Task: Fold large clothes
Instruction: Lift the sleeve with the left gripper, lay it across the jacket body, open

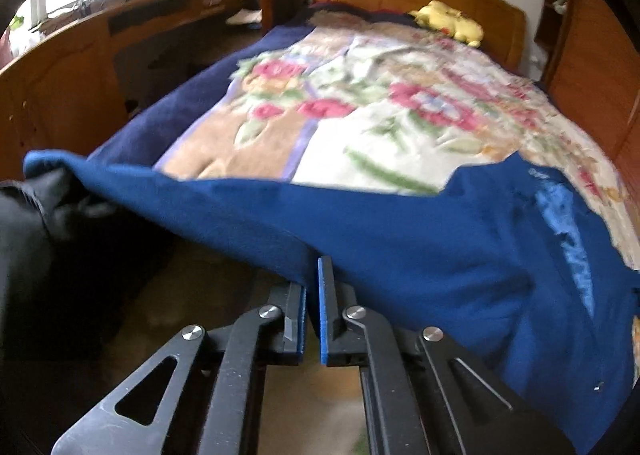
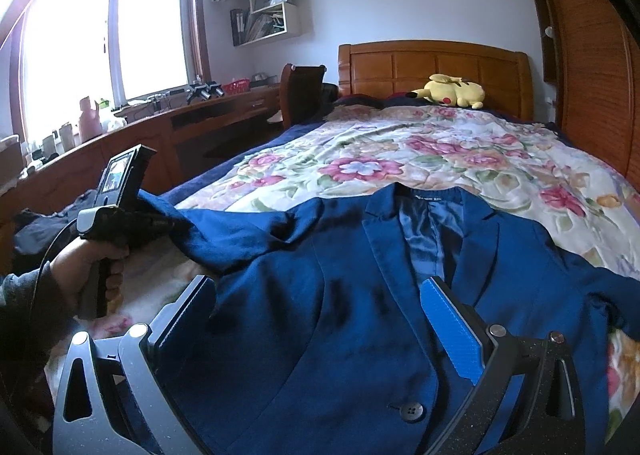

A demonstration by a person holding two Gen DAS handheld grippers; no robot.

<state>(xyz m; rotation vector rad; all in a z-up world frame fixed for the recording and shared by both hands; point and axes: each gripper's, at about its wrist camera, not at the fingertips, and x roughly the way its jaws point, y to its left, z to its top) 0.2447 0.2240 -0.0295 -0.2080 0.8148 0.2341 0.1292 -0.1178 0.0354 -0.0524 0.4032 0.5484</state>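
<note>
A dark blue blazer [image 2: 312, 295] lies face up on the floral bedspread [image 2: 420, 159], collar toward the headboard, one button [image 2: 409, 412] showing near its front edge. My right gripper [image 2: 324, 319] is open and hovers just over the blazer's front. My left gripper [image 1: 313, 287] is shut on the blazer's sleeve edge [image 1: 360, 239] and holds it lifted off the bed's left side. It also shows in the right wrist view [image 2: 160, 221], gripped by a hand, with the sleeve stretched toward it.
A yellow plush toy [image 2: 452, 91] lies by the wooden headboard [image 2: 432, 63]. A wooden desk [image 2: 160, 127] with clutter runs along the left under the window. A chair [image 2: 300, 91] stands beside the bed. A wooden wardrobe [image 2: 592, 75] borders the right. Dark clothing [image 1: 28, 223] lies at left.
</note>
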